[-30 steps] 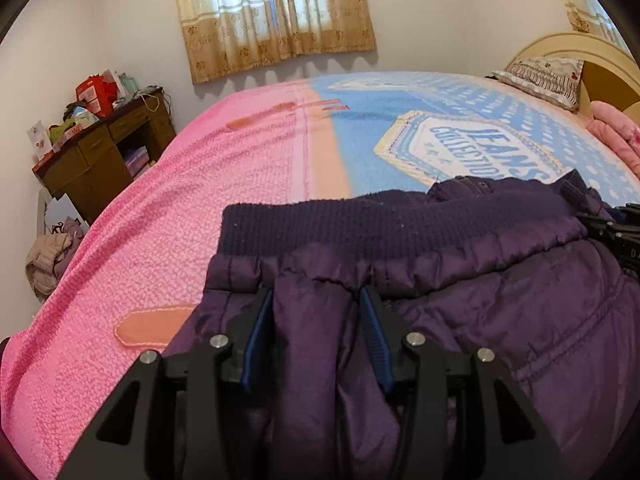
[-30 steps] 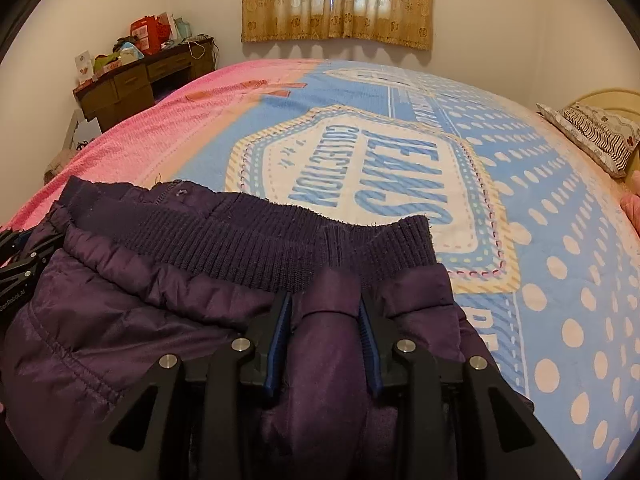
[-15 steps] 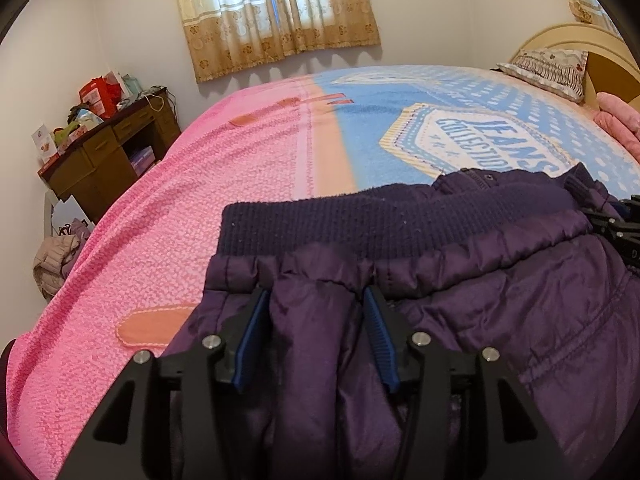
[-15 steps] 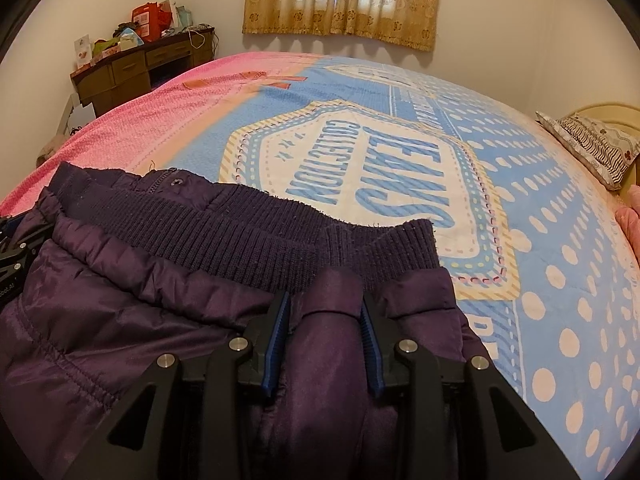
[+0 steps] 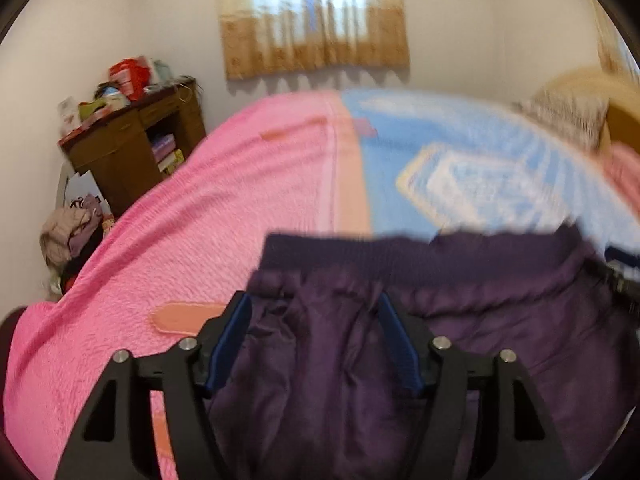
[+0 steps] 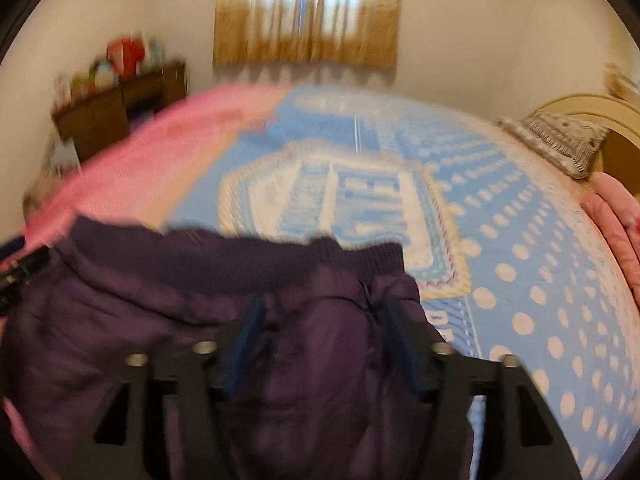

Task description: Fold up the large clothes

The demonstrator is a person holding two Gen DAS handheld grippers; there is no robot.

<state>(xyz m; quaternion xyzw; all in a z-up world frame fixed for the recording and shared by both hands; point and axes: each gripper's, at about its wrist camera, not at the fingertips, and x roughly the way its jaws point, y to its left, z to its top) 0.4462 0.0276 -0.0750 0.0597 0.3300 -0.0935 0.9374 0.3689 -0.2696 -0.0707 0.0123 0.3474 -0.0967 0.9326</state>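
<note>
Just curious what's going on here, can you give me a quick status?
Left tool and right tool both clamped on purple jacket. Jacket hem over bedspread. Nothing in the way.

Wide bed (image 5: 248, 216) under a blanket (image 6: 532, 280) pink on one side, blue with white dots and a pale badge print on the other. Purple padded jacket (image 5: 500, 320) spread across the near edge of that blanket, ribbed hem toward the middle. Patterned pillow (image 6: 560, 142) at the far corner by the headboard (image 6: 592, 110). Folded pink bedding (image 6: 616, 216) just beside the pillow.
</note>
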